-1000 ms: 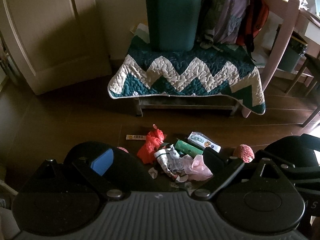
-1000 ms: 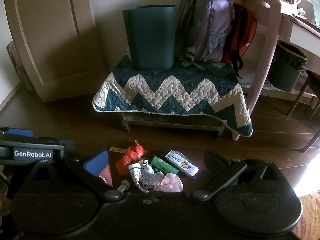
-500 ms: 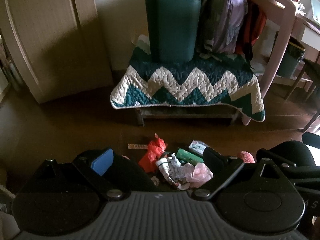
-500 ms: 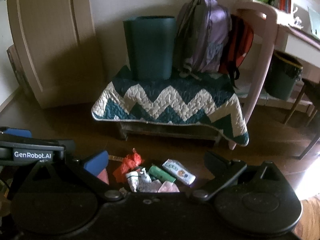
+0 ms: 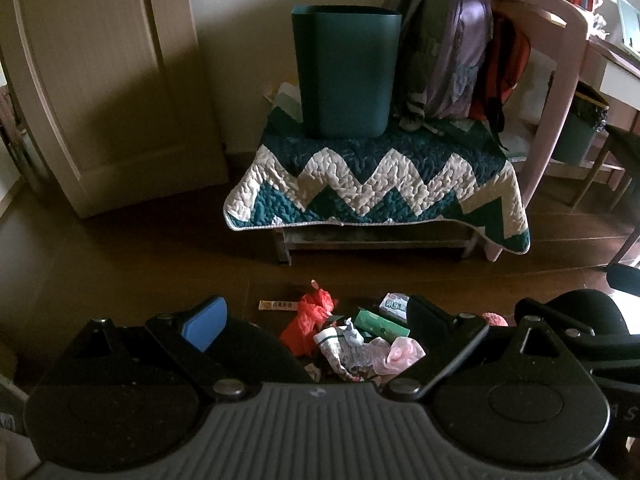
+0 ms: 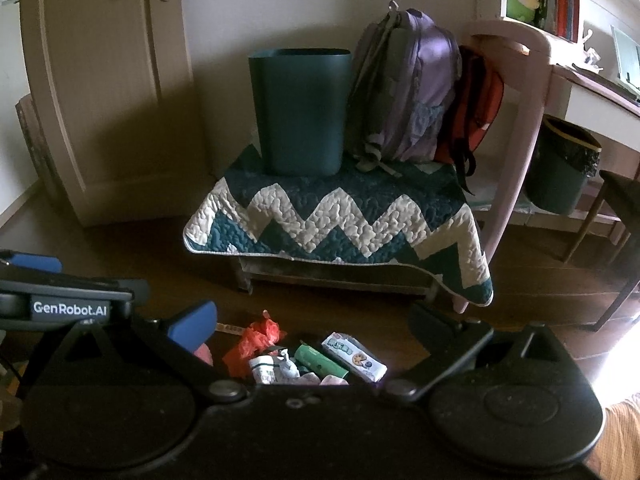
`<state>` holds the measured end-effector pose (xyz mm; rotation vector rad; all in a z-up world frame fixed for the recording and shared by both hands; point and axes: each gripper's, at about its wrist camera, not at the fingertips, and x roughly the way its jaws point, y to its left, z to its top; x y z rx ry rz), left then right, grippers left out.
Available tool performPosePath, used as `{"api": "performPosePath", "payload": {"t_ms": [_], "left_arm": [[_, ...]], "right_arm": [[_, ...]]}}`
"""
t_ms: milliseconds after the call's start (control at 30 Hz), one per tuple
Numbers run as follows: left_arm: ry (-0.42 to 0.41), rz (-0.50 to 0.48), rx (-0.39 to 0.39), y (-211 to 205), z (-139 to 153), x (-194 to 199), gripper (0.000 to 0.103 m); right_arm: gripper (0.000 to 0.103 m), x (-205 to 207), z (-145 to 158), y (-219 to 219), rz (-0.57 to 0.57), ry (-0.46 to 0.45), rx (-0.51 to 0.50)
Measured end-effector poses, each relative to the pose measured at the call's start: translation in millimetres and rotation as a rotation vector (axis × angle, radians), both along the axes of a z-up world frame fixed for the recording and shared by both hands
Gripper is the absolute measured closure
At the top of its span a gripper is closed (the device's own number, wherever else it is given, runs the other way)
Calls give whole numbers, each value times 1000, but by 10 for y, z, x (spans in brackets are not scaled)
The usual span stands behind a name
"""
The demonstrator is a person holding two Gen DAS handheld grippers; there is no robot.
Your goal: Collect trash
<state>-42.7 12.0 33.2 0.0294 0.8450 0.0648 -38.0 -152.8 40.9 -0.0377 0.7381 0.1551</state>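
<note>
A pile of trash lies on the dark floor: a red plastic bag (image 5: 310, 320), a crumpled white wrapper (image 5: 340, 346), a pink bag (image 5: 396, 354), a green packet (image 5: 380, 322) and a white snack packet (image 6: 354, 356). The red bag (image 6: 252, 338) and green packet (image 6: 320, 360) also show in the right wrist view. A dark green bin (image 5: 346, 70) stands on a quilted bench (image 5: 376, 184). My left gripper (image 5: 316, 316) is open and empty above the pile. My right gripper (image 6: 314, 324) is open and empty beside it.
A purple backpack (image 6: 404, 88) and an orange bag (image 6: 478, 108) lean beside the bin on the bench. A pink chair frame (image 6: 516, 128) stands right of it. A second lined bin (image 6: 564, 168) sits under a desk at right. A cream door (image 6: 108, 80) is at left.
Both grippers have risen and tilted up. The trash pile has slid lower in both views and more of the wall, door and backpack shows. Both stay open.
</note>
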Motion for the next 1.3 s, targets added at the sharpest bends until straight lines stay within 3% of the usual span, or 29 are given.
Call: {"api": "performPosePath", "payload": {"t_ms": [467,633,1067,1300], "left_arm": [[-9,1,0,-10,8,6,6],[-20,10,-14,42,18,118,6],[54,57,-4,564,-329,1300,6],[171,72,-30,792,-746,2076,6]], "right_arm": [[1,43,26,15,20,-29,0],[1,185,24,-9,56,-77,-9],[1,1072,-560,-327,28,79,50],[2,1749,-953,-313,62,149,38]]}}
